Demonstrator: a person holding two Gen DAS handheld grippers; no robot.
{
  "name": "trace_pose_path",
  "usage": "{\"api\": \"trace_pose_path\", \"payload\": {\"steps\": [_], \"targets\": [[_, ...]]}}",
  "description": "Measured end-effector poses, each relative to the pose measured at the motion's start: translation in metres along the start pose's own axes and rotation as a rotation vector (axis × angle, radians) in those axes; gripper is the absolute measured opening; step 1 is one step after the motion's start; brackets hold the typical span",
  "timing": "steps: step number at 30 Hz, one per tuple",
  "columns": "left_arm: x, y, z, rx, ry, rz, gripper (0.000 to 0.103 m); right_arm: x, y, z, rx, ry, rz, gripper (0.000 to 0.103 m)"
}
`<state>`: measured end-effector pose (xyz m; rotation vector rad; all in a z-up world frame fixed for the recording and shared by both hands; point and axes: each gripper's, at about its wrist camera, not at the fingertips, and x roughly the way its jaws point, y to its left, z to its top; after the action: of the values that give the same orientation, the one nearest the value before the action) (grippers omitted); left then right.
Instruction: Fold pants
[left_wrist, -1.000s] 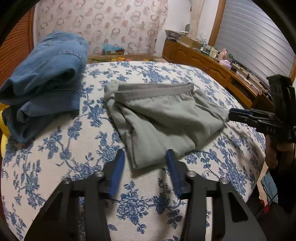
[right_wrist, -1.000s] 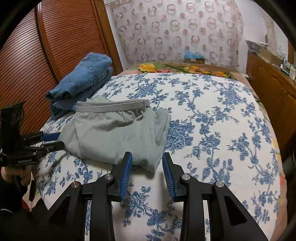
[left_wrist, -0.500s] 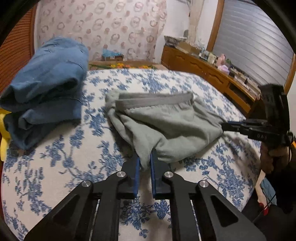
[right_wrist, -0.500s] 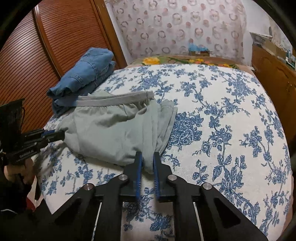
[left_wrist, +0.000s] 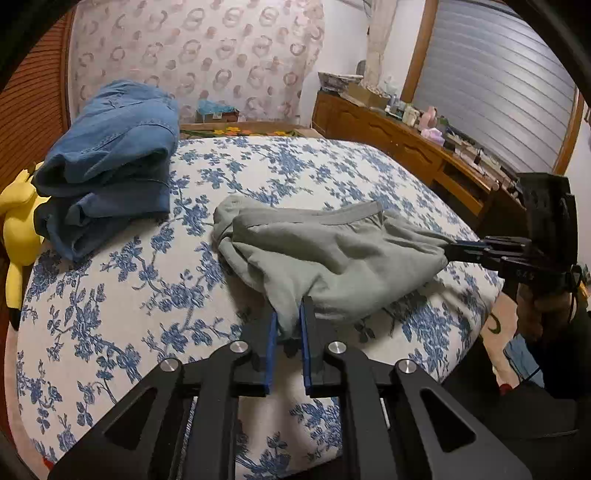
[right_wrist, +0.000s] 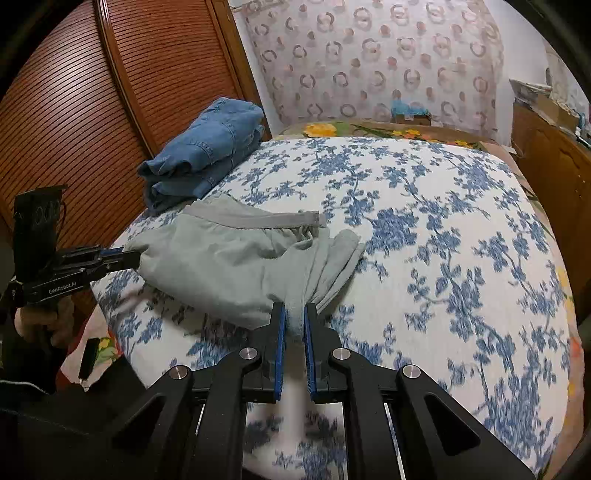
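Folded grey-green pants (left_wrist: 332, 254) lie on the flowered bedspread (left_wrist: 122, 295), waistband on the far side; they also show in the right wrist view (right_wrist: 236, 258). My left gripper (left_wrist: 288, 321) is shut on the near left corner of the pants, which is lifted off the bed. My right gripper (right_wrist: 293, 317) is shut on the near right corner, also raised. Each gripper shows in the other's view: the right gripper (left_wrist: 458, 247) at the cloth's right end, the left gripper (right_wrist: 129, 258) at its left end.
Folded blue jeans (left_wrist: 110, 155) sit at the far left of the bed, also in the right wrist view (right_wrist: 207, 147). A yellow plush toy (left_wrist: 18, 221) lies at the left edge. A wooden dresser (left_wrist: 406, 147) runs along the right. Wooden slatted doors (right_wrist: 74, 110) stand on the left.
Both grippers closed on the near corners of the pants and lifted them; the near edge now hangs stretched between them, off the bed.
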<state>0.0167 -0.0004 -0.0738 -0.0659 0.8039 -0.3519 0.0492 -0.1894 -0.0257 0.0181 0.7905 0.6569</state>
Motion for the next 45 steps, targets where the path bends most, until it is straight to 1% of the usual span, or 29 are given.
{"api": "trace_pose_path", "payload": {"steps": [2, 4, 6, 7, 8, 9, 11, 12, 15, 17, 19, 24, 26, 32, 34, 38, 40, 42, 43, 44, 45], "targets": [[0.003, -0.002, 0.000, 0.004, 0.012, 0.012, 0.015, -0.001, -0.001, -0.002, -0.002, 0.015, 0.003, 0.009], [0.002, -0.002, 0.000, 0.005, 0.009, 0.018, 0.016, 0.001, 0.002, -0.003, -0.017, 0.039, -0.005, 0.009], [0.002, -0.003, 0.001, 0.010, 0.003, 0.031, 0.021, 0.003, 0.004, -0.001, -0.028, 0.046, -0.012, 0.010], [0.001, -0.003, 0.002, 0.012, 0.000, 0.038, 0.024, 0.003, 0.004, 0.000, -0.027, 0.046, -0.012, 0.012], [0.001, -0.002, 0.003, 0.011, -0.004, 0.049, 0.031, 0.002, 0.004, 0.001, -0.027, 0.042, -0.016, 0.013], [0.001, -0.001, 0.004, 0.009, -0.006, 0.055, 0.042, 0.001, 0.006, 0.002, -0.026, 0.038, -0.020, 0.013], [0.001, 0.002, 0.007, 0.007, -0.015, 0.060, 0.052, -0.003, 0.008, 0.004, -0.028, 0.028, -0.029, 0.014], [0.001, 0.003, 0.008, 0.006, -0.017, 0.060, 0.052, -0.005, 0.008, 0.006, -0.029, 0.023, -0.038, 0.015], [0.006, 0.005, 0.013, 0.008, -0.017, 0.063, 0.053, -0.009, 0.008, 0.010, -0.030, 0.007, -0.053, 0.022], [0.010, 0.007, 0.017, 0.009, -0.018, 0.061, 0.052, -0.008, 0.008, 0.013, -0.032, 0.003, -0.067, 0.031], [0.015, 0.009, 0.021, 0.009, -0.021, 0.056, 0.052, -0.004, 0.009, 0.017, -0.043, 0.003, -0.072, 0.032], [0.032, 0.015, 0.033, 0.008, -0.009, 0.044, 0.052, 0.016, 0.011, 0.030, -0.073, 0.010, -0.055, 0.032], [0.039, 0.018, 0.038, 0.004, -0.003, 0.050, 0.051, 0.027, 0.009, 0.036, -0.082, 0.012, -0.055, 0.032], [0.059, 0.024, 0.049, 0.009, 0.021, 0.048, 0.045, 0.063, -0.005, 0.051, -0.051, 0.044, -0.040, 0.032], [0.065, 0.026, 0.050, 0.009, 0.039, 0.044, 0.039, 0.075, -0.011, 0.055, -0.041, 0.061, -0.043, 0.032], [0.070, 0.025, 0.049, 0.026, 0.047, 0.046, 0.031, 0.090, -0.012, 0.061, -0.036, 0.085, -0.031, 0.032], [0.071, 0.025, 0.049, 0.028, 0.045, 0.043, 0.028, 0.093, -0.010, 0.062, -0.045, 0.089, -0.028, 0.032], [0.069, 0.025, 0.049, 0.031, 0.038, 0.041, 0.020, 0.095, -0.010, 0.063, -0.045, 0.087, -0.016, 0.032], [0.066, 0.025, 0.050, 0.034, 0.029, 0.041, 0.019, 0.095, -0.011, 0.062, -0.046, 0.087, -0.010, 0.032], [0.064, 0.024, 0.051, 0.038, 0.020, 0.039, 0.017, 0.094, -0.011, 0.062, -0.046, 0.082, -0.006, 0.029], [0.059, 0.022, 0.053, 0.043, 0.005, 0.040, 0.016, 0.092, -0.012, 0.061, -0.047, 0.067, -0.003, 0.018]]}}
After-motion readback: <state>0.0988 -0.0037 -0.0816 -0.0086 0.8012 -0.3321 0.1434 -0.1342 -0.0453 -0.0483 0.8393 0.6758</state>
